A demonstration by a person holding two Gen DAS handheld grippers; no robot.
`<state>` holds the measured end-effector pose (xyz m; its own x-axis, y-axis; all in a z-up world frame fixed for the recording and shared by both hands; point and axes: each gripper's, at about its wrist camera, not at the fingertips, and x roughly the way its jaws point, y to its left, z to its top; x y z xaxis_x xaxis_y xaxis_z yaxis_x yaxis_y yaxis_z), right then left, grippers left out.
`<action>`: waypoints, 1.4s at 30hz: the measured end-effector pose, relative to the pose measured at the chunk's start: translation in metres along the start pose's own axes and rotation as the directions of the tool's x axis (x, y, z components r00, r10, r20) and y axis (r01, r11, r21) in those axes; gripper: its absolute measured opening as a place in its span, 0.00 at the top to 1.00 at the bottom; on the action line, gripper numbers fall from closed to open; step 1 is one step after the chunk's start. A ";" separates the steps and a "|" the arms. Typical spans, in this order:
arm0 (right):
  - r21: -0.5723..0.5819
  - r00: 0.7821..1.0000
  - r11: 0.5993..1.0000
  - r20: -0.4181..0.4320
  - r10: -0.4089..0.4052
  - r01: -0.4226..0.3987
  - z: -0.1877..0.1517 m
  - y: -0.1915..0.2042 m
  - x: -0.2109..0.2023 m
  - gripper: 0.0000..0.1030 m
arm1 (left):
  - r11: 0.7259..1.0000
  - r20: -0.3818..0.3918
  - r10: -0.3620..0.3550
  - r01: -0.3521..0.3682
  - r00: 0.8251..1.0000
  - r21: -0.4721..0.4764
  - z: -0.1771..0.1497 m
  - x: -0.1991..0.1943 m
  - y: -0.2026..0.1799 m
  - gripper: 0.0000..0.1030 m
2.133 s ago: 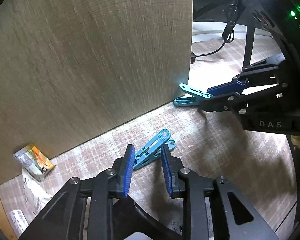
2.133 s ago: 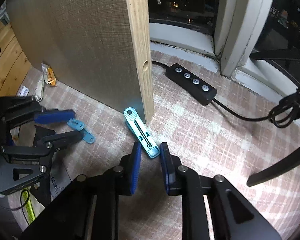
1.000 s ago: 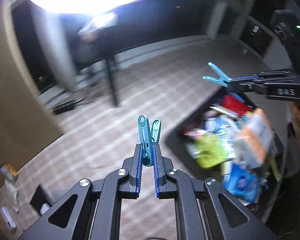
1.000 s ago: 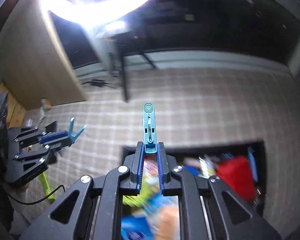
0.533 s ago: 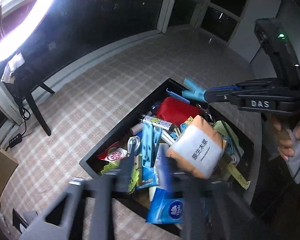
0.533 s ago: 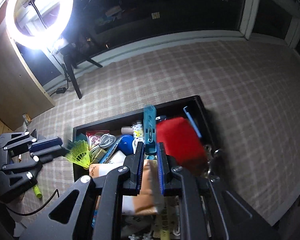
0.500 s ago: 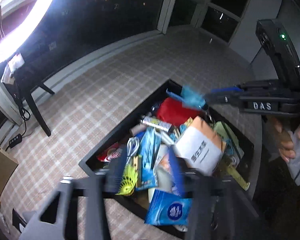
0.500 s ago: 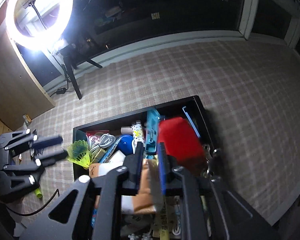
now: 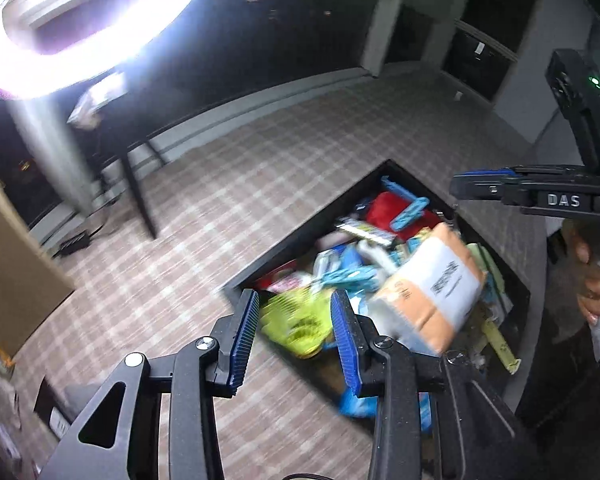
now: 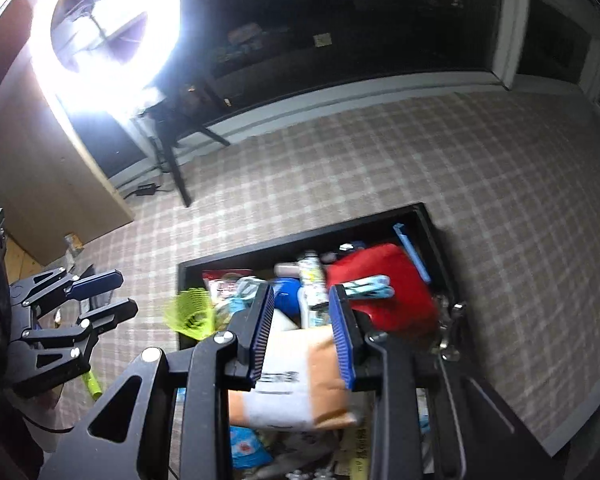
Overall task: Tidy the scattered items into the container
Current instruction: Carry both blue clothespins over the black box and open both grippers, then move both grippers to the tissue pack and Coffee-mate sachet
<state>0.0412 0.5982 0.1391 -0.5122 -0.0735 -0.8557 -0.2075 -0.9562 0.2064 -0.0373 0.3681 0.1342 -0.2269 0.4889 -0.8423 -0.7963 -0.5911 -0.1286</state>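
Black rectangular open-top container [image 10: 300, 242] sits on the pink-beige checked carpet floor [image 10: 460, 184], crammed full. Two light blue plastic clothespins counted: one [image 10: 370, 285] lies on the red soft pouch [image 10: 400, 308] at the far right end of the container, also seen in the left view [image 9: 410, 213]; the other [image 9: 346, 274] lies mid-pile near the far-left wall. One orange-and-white paper packet [image 10: 296, 380] lies on top at the near side. One neon yellow-green mesh item [image 10: 194, 312] hangs over the left wall, blurred. One white printed tube [image 10: 312, 276] lies beside the pouch. One light blue flat strip [image 10: 414, 256] lies along the far right wall. Other contents too blurred to name.

Left claw [image 9: 294, 338], blue ribbed pads spread apart, empty, above the near-left corner of the container. Right claw [image 10: 302, 330], pads spread apart, empty, above the packet. In the left view the right claw [image 9: 460, 184] shows edge-on, spread not readable there. In the right view the left claw [image 10: 122, 292] shows spread, left of the container.

One bright ring light [image 10: 108, 32] glares far left.
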 end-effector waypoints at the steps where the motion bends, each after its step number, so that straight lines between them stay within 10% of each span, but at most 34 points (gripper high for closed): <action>1: -0.012 1.000 1.000 -0.002 0.008 -0.008 0.000 0.007 0.001 0.72 | 1.000 0.000 0.012 -0.012 1.000 -0.018 -0.005 -0.003 0.009 0.66; 13: -0.197 0.993 0.974 -0.058 0.105 -0.114 0.009 0.113 0.027 0.72 | 0.940 -0.010 0.214 -0.209 0.977 -0.268 -0.081 -0.054 0.137 0.66; 29: -0.514 0.961 0.813 -0.181 0.208 -0.273 -0.007 0.338 0.094 0.46 | 0.699 -0.171 0.450 -0.465 0.876 -0.544 -0.209 -0.124 0.318 0.52; 42: -0.551 0.868 0.684 -0.415 0.272 -0.478 -0.075 0.520 0.178 0.46 | 0.553 -0.320 0.455 -0.545 0.831 -0.630 -0.271 -0.108 0.437 0.48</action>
<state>-0.0954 0.0669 0.0581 -0.1549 -0.4411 -0.8840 0.5621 -0.7752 0.2884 -0.2089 -0.1172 0.0266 -0.3715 -0.0673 -0.9260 0.0363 -0.9977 0.0580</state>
